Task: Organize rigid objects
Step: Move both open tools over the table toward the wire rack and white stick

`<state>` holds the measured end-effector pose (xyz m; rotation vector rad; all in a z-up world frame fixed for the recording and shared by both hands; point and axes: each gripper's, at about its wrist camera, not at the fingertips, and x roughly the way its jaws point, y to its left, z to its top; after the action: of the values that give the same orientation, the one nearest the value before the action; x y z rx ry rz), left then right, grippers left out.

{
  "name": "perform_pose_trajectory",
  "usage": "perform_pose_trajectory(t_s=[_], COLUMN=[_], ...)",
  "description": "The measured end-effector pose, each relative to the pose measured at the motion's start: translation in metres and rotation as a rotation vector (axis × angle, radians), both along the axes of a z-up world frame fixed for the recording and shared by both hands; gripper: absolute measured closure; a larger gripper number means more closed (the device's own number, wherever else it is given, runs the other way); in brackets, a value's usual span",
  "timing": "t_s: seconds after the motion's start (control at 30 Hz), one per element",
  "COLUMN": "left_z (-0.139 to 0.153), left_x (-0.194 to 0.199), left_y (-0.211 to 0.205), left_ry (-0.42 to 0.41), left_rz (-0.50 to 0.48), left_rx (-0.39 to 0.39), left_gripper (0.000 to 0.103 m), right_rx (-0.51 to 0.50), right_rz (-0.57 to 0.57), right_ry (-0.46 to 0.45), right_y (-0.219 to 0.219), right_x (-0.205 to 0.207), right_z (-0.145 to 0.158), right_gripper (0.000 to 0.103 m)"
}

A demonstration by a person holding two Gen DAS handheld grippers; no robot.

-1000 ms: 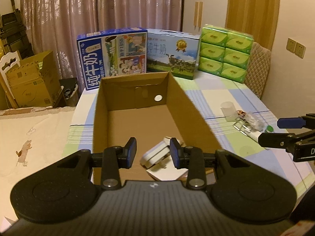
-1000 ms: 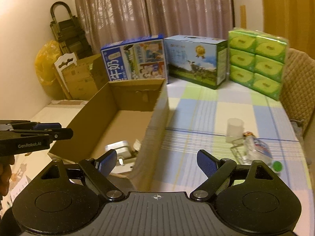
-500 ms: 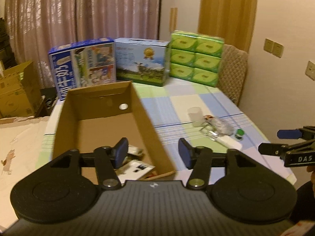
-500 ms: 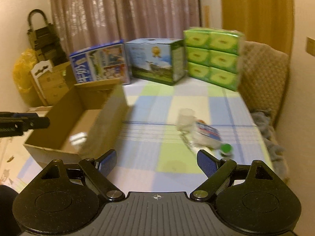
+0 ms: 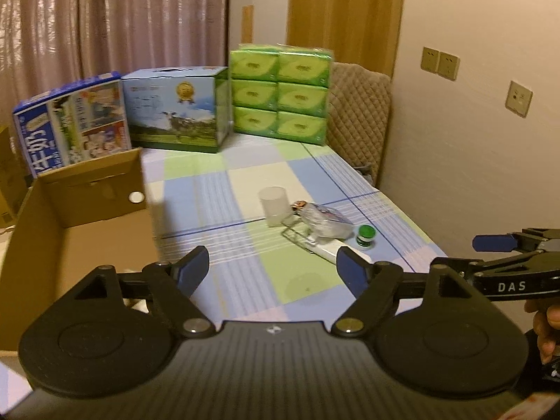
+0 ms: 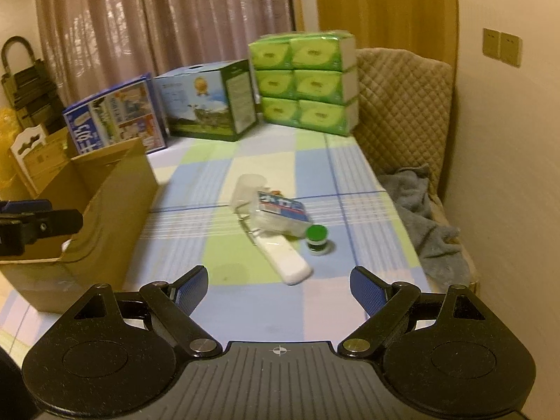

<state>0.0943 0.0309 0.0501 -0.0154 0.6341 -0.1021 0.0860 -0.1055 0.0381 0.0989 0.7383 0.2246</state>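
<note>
Remaining at mid-frame on the tabletop point(image 6: 224, 301): plastic cup point(image 6: 249, 189), clear packet point(image 6: 280, 214), white bar point(image 6: 284, 258), green-capped jar point(image 6: 317, 240); cardboard box point(image 6: 115, 210) at left; left tongs point(image 5: 273, 268) opening empty, right tongs point(image 6: 278, 286) spread empty.

My left gripper point(image 5: 273, 267) was matte black, with two round housings, a ribbed central plate bearing a small white emblem, silver pivot screws and blue finger pads point(image 5: 191, 268). My right gripper point(image 6: 278, 288) matched it, its plate marked with a crosshair; seen side-on, its arm carried white lettering "DAS".
</note>
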Motion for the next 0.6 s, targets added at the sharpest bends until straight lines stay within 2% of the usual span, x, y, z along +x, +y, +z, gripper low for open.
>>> perform_pose_trajectory(t_s=[0.3,0.6], left_z=[-0.035,-0.082], left_x=[0.038,0.083], left_y=[-0.034,-0.056], left_ry=[0.016,0.060], left_rz=[-0.080,-0.154], left_rx=[0.054,0.091], left_gripper=[0.025,0.025], right_rx=[-0.002,-0.023], right_rz=[-0.057,-0.029], right_ry=[0.022,0.025], right_y=[-0.025,-0.030], right_x=[0.028,0.075], right_z=[-0.029,-0.061], right_gripper=[0.018,0.018])
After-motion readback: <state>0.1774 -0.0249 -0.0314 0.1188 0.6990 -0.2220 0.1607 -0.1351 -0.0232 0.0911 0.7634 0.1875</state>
